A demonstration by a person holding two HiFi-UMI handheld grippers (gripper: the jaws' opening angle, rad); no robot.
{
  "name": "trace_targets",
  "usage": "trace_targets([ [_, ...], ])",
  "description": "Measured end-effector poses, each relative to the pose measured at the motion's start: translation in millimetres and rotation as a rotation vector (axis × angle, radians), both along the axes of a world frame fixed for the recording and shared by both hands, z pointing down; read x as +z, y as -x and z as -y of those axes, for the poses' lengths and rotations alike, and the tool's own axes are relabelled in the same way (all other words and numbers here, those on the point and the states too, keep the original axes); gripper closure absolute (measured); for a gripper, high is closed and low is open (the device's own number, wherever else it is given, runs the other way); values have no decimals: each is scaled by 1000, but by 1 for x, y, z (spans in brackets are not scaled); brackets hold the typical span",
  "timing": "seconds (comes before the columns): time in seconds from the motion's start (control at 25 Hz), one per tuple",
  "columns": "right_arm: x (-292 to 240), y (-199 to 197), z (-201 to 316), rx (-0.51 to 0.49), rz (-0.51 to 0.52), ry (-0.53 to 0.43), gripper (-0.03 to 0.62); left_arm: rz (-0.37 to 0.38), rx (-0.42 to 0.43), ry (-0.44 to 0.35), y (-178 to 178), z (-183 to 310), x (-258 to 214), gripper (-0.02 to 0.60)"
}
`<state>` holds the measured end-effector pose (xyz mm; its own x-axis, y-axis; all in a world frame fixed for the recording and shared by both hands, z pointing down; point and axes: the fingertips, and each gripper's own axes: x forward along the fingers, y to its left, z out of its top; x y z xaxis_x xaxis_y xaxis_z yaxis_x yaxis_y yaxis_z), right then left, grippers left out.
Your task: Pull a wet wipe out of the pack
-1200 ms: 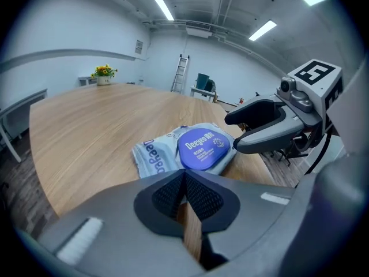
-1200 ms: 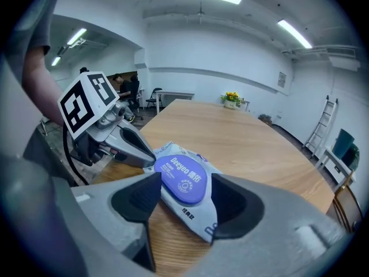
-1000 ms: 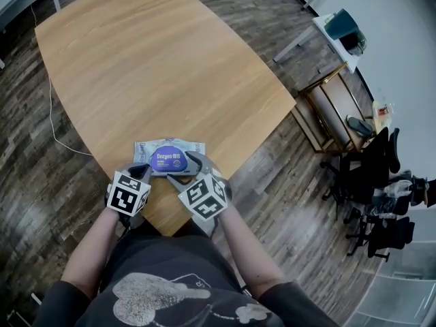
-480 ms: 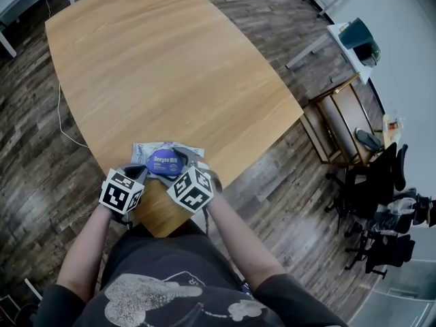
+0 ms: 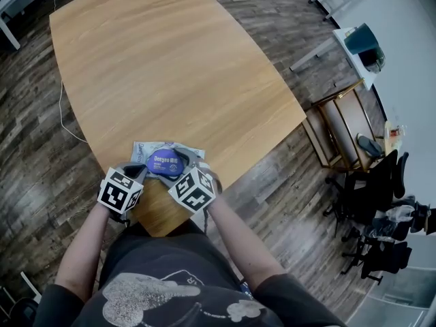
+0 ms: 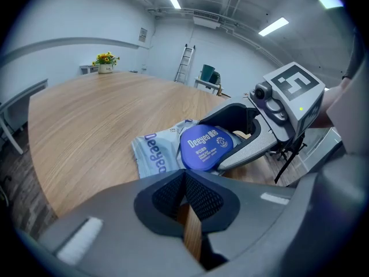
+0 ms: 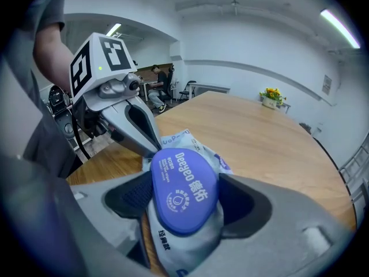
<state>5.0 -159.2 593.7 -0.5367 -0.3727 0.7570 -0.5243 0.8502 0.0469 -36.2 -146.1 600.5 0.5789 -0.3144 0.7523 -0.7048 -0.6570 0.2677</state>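
Note:
A wet wipe pack (image 5: 158, 150), pale grey with a round blue lid (image 5: 165, 162), lies on the wooden table (image 5: 170, 60) near its front edge. My right gripper (image 5: 177, 165) straddles the pack. Its jaws have just been opening and stand wide, with the lid (image 7: 184, 189) and the pack's near end (image 7: 173, 241) between them. I cannot see the pads pressing. My left gripper (image 5: 139, 172) is shut on nothing (image 6: 184, 176), tips down by the pack's (image 6: 155, 154) near left corner. The lid is closed and no wipe shows.
A flower pot (image 6: 105, 59) stands at the table's far end. The table edge runs just behind both grippers, close to my body. On the floor to the right stand a wooden rack (image 5: 340, 125) and office chairs (image 5: 378, 176). A cable (image 5: 65, 107) trails at the left.
My right gripper has shifted left and down over the pack, so the blue lid now sits between its jaws. The left gripper has stayed in place.

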Motion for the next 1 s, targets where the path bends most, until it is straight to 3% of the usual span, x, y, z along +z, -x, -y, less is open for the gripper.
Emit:
trace_targets([
  [0.6,-2,0,-2,-11,-14,54,252,-4,1,13,-1,-2,0,565],
  [1.0,-7,-2,0,-9,47,146,255,-1,7,2,-2,-3,0,565],
])
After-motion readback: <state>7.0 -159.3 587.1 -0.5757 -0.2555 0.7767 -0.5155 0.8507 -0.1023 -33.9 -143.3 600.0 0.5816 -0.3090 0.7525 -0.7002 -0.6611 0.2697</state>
